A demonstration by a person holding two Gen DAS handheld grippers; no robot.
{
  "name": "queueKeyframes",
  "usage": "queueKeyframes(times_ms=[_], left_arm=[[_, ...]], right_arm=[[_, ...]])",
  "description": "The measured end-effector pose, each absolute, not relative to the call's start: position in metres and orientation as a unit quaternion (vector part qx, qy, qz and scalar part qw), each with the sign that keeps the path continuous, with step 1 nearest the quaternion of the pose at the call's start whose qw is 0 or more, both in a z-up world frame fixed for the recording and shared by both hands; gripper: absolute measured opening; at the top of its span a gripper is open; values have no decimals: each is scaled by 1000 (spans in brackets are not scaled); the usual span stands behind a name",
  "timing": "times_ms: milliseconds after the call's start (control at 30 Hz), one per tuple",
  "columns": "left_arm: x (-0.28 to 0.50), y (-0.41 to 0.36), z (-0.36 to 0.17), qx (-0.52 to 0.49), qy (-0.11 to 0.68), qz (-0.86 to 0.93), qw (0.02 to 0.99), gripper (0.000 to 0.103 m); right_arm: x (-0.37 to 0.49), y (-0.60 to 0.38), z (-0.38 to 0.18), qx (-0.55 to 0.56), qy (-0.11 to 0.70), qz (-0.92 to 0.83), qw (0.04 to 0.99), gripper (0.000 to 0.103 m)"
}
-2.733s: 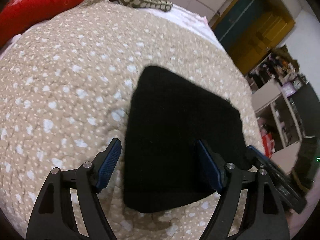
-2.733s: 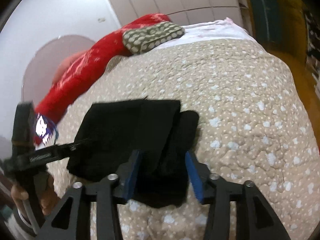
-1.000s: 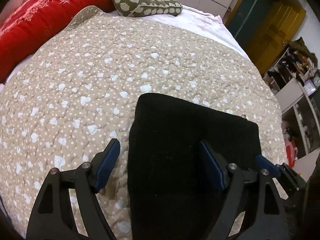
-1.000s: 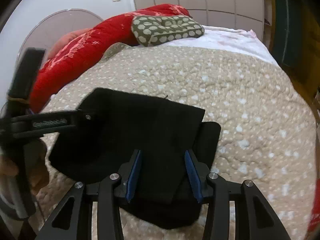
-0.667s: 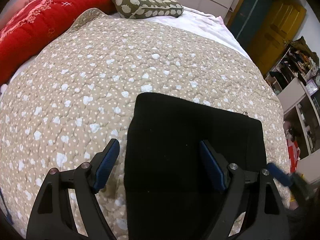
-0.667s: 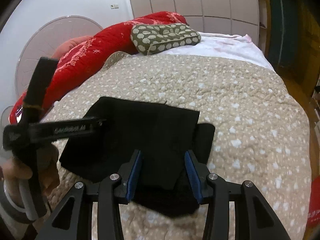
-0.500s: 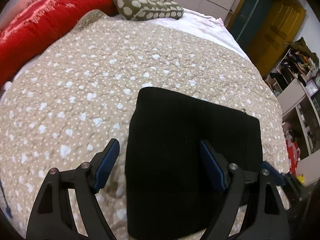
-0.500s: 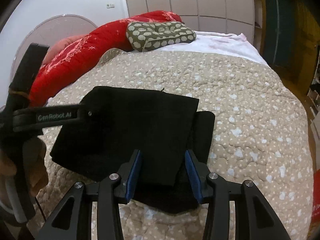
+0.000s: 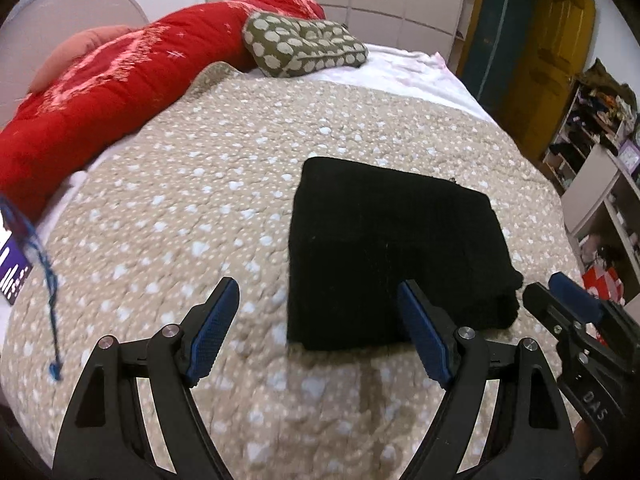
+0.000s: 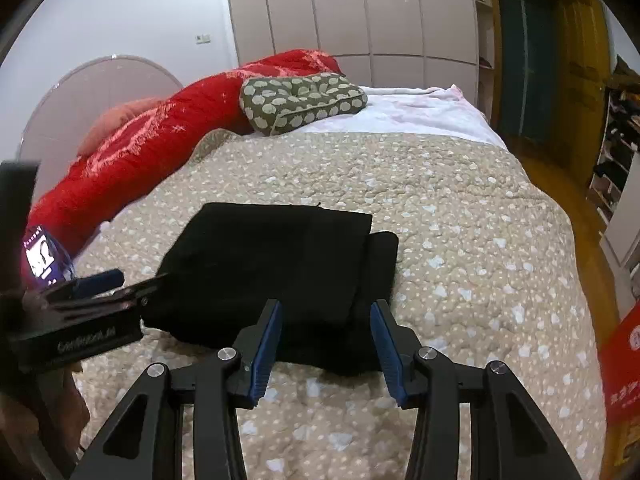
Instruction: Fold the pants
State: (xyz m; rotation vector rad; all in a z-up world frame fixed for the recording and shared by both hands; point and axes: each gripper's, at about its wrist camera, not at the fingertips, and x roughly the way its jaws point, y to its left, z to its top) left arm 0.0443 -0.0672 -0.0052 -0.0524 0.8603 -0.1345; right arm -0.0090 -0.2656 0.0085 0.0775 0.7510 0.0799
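Observation:
The black pants [image 9: 392, 248] lie folded into a thick rectangle on the beige spotted quilt [image 9: 180, 208]. In the right wrist view the pants [image 10: 272, 264] show a top layer with a lower layer sticking out at the right. My left gripper [image 9: 320, 332] is open and empty, held above the quilt just short of the pants' near edge. My right gripper [image 10: 326, 344] is open and empty, just short of the pants' near edge. The right gripper also shows at the right edge of the left wrist view [image 9: 576, 312], and the left gripper at the left of the right wrist view [image 10: 100, 292].
A long red bolster [image 9: 100, 96] and a green patterned pillow [image 9: 304, 48] lie at the head of the bed. A phone with a blue cord [image 9: 16, 264] lies at the left edge. Shelves [image 9: 600, 152] stand right of the bed, wardrobes [image 10: 360, 12] behind it.
Both grippers have drawn back and up from the pants. The fingers that framed the black cloth now hover over quilt near its front edge. The pants lie still.

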Motion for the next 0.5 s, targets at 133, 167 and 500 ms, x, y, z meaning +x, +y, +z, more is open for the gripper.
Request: queueKeyframes(times_ms=[133, 167, 500], left_arm=[[26, -67, 3, -8, 399, -53, 915, 82], [22, -66, 5, -6, 394, -51, 918, 82], [-2, -64, 16, 1, 371, -41, 928, 82]], right_arm=[[-18, -262, 12, 42, 367, 40, 928, 44], [-19, -261, 12, 43, 367, 41, 928, 44], [-36, -259, 26, 48, 353, 39, 934, 44]])
